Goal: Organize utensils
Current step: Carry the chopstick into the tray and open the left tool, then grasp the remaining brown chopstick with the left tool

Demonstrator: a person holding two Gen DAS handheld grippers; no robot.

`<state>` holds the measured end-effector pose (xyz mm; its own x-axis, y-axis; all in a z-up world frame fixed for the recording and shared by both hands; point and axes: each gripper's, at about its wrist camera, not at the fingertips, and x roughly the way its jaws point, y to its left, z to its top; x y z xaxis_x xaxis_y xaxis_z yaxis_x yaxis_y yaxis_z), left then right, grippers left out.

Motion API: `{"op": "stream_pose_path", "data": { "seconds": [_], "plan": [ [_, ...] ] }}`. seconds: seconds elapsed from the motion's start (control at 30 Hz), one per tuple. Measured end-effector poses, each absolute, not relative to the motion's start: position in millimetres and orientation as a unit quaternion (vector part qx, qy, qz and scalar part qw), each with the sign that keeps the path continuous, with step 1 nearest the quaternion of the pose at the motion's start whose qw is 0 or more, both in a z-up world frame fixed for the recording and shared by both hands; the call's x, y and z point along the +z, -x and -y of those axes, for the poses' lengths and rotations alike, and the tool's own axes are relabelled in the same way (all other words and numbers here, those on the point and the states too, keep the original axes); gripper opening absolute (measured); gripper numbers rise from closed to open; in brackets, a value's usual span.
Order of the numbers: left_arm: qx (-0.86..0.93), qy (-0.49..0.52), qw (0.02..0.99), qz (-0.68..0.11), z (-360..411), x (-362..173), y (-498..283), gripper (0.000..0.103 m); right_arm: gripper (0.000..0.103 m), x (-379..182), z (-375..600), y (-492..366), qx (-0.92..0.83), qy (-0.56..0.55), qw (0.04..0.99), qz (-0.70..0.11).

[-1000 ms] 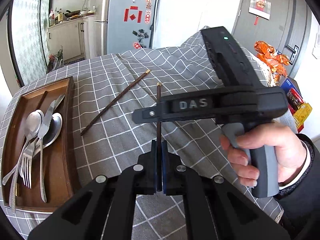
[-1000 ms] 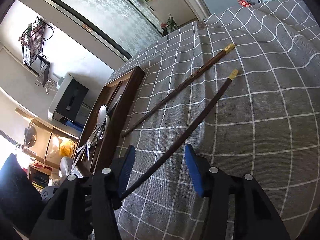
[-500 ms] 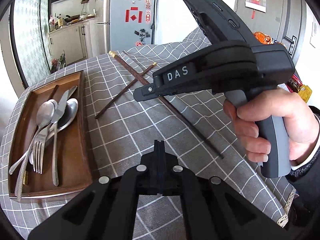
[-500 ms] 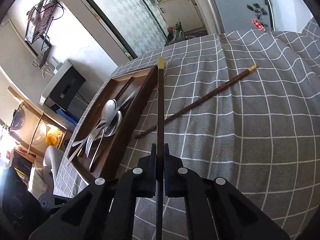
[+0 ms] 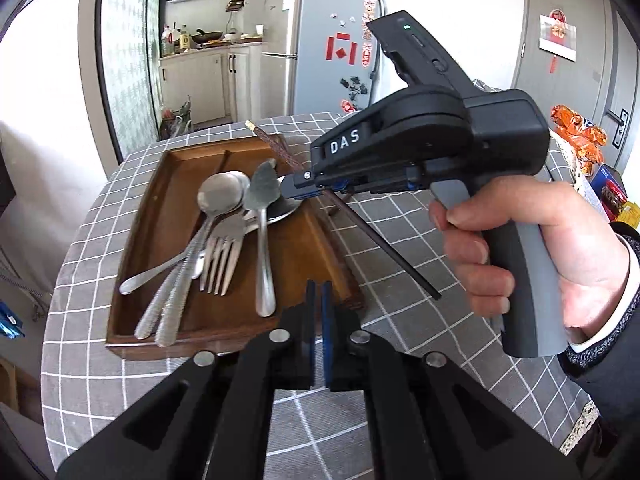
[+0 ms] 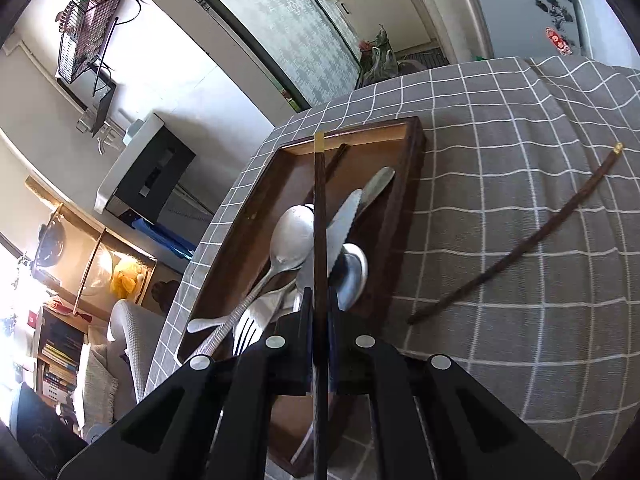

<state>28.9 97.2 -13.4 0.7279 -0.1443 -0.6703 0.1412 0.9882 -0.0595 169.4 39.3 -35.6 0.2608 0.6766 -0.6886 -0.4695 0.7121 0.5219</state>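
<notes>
Gripping a dark wooden chopstick [image 6: 320,216], the right gripper [image 6: 319,312] has its fingers clenched on the stick, which runs forward between the blue pads with its gold-capped end above the far rim of the wooden tray [image 6: 248,236]. Seen from the left wrist camera, that same chopstick [image 5: 384,240] slants across the tray's right edge, held above the tray [image 5: 168,216] rather than lying in it, and a hand [image 5: 520,248] grasps the grey handle of the right gripper [image 5: 308,186].

Inside the tray lies a heap of metal cutlery: a spoon [image 5: 218,200], a fork [image 5: 222,252] and a knife [image 5: 262,216], overlapping one another near the tray's middle.

A second chopstick [image 6: 516,236] lies flat on the grey checked cloth [image 6: 520,160] covering the desk, well apart from the tray, on its right side in the right wrist view.

The left gripper [image 5: 319,308] hovers at the tray's near right corner. Its jaws have just been opening and now stand slightly parted, with a narrow gap and nothing between the fingers.
</notes>
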Motion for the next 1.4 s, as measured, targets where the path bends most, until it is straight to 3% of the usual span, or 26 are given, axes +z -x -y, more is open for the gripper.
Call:
{"op": "stream_pose_path", "data": {
  "seconds": [0.03, 0.07, 0.23, 0.27, 0.37, 0.67, 1.03, 1.4],
  "plan": [
    [-0.07, 0.004, 0.932, -0.356, -101.5, -11.5, -24.7, 0.034, 0.006, -36.7, -47.4, -171.7, 0.361, -0.108, 0.787, -0.489],
    [-0.065, 0.008, 0.934, -0.352, -105.1, -9.5, -21.4, 0.044, 0.006, -38.0, -54.3, -173.7, 0.357, -0.111, 0.788, -0.489],
    [-0.053, 0.0, 0.937, -0.346, -111.0, -2.7, -10.4, 0.049, 0.011, -42.7, -78.0, -176.3, 0.347, -0.115, 0.79, -0.492],
    [-0.052, -0.001, 0.937, -0.346, -110.6, -1.8, -9.5, 0.052, 0.021, -43.0, -80.0, -175.1, 0.348, -0.112, 0.791, -0.491],
    [-0.053, -0.003, 0.937, -0.345, -110.0, -1.6, -8.1, 0.055, 0.039, -37.1, -81.3, -170.3, 0.353, -0.104, 0.797, -0.479],
    [-0.077, -0.02, 0.932, -0.353, -101.2, -8.3, -13.3, 0.063, 0.065, -3.0, -10.4, -169.8, 0.354, -0.099, 0.821, -0.437],
    [-0.111, -0.072, 0.923, -0.36, -36.5, 1.3, -79.7, 0.074, 0.068, -17.0, 110.0, -187.8, 0.316, -0.131, 0.835, -0.43],
    [-0.061, -0.142, 0.891, -0.426, 6.1, -31.6, -210.7, 0.074, 0.068, -40.7, 166.7, -199.7, 0.311, -0.157, 0.837, -0.422]
  ]
}}
